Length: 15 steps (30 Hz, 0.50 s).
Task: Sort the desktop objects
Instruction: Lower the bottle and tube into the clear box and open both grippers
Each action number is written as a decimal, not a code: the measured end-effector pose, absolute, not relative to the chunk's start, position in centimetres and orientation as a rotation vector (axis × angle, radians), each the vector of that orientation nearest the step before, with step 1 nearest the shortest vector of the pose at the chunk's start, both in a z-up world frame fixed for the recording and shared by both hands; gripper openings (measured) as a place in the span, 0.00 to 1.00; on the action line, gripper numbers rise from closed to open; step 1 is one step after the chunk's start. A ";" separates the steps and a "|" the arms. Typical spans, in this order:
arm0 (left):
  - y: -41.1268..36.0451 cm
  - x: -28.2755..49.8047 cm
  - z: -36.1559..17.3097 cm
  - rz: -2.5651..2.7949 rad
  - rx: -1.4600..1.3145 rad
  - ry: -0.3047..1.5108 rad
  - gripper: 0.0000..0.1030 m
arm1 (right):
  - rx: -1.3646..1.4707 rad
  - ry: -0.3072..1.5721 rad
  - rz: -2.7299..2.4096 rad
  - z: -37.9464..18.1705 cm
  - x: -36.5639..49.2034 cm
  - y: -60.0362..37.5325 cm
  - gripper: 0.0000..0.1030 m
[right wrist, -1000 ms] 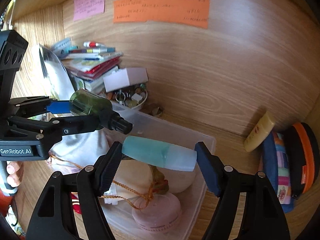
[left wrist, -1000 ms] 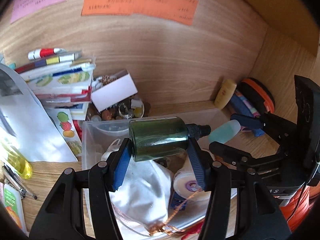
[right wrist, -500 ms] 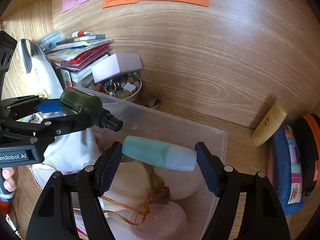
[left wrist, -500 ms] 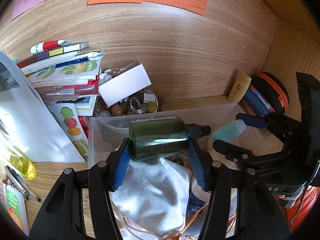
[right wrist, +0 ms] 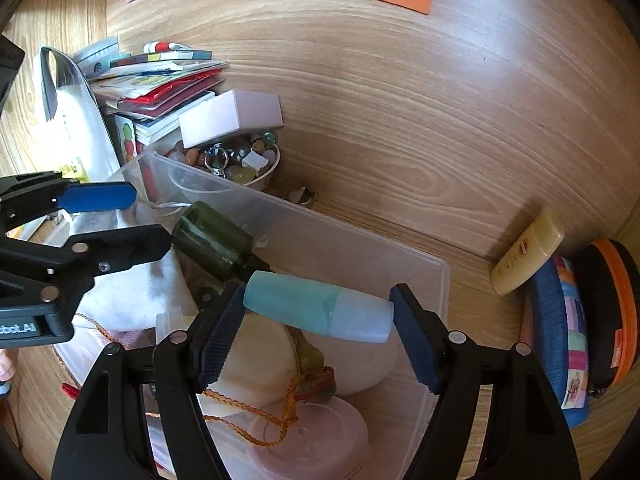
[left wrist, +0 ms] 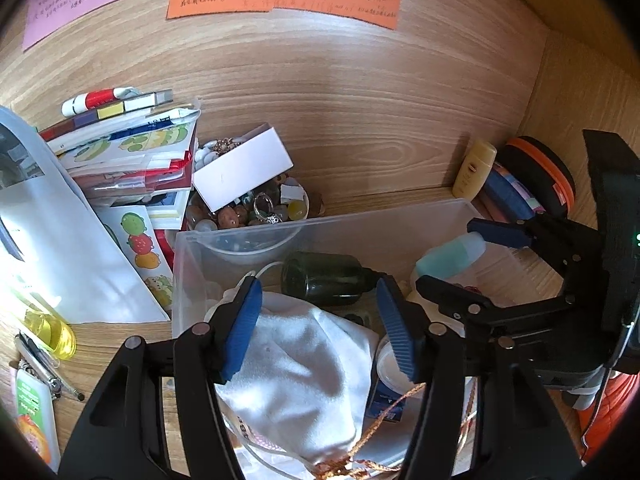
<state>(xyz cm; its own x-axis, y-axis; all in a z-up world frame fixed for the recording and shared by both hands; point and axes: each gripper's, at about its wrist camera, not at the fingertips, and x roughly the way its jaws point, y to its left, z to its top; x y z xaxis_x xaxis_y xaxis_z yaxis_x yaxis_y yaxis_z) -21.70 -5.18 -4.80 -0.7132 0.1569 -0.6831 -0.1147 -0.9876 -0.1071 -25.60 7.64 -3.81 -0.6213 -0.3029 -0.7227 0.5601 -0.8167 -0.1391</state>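
1. Over the bin (left wrist: pixel 328 220), left wrist view: left gripper (left wrist: pixel 320 324) spread wide, holding nothing; green bottle (left wrist: pixel 324 284) loose in the bin just ahead of the fingers, long axis crosswise.
2. Above the same bin, right wrist view: right gripper (right wrist: pixel 316 328) clamps the teal tube (right wrist: pixel 316 306) end to end, crosswise, above the bin's contents.

Wooden desk (right wrist: pixel 476 276), clear plastic bin (right wrist: pixel 436 280), book stack (left wrist: pixel 132 152), trinket bowl (left wrist: pixel 256 216), yellow tube (right wrist: pixel 528 256), orange-black case (right wrist: pixel 612 312)

Left gripper (left wrist: pixel 320 328) fingers now spread, green bottle (left wrist: pixel 324 278) dropped into clear bin (left wrist: pixel 400 216)
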 end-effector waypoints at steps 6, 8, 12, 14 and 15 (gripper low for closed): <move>-4.6 -20.3 -4.1 2.774 -1.059 -0.018 0.71 | 0.980 0.500 -2.423 -3.8 -25.5 7.8 0.73; -4.6 -20.0 -3.8 2.776 -1.045 -0.024 0.72 | 0.978 0.499 -2.431 -3.7 -25.2 8.1 0.74; -4.9 -18.6 -2.8 2.790 -0.997 -0.032 0.72 | 0.962 0.491 -2.441 -2.8 -24.3 8.9 0.74; -5.0 -17.6 -2.3 2.804 -0.967 -0.029 0.72 | 0.954 0.472 -2.448 -2.4 -23.8 9.6 0.75; -5.2 -17.0 -2.0 2.810 -0.948 -0.028 0.72 | 0.953 0.460 -2.448 -2.2 -23.6 9.9 0.76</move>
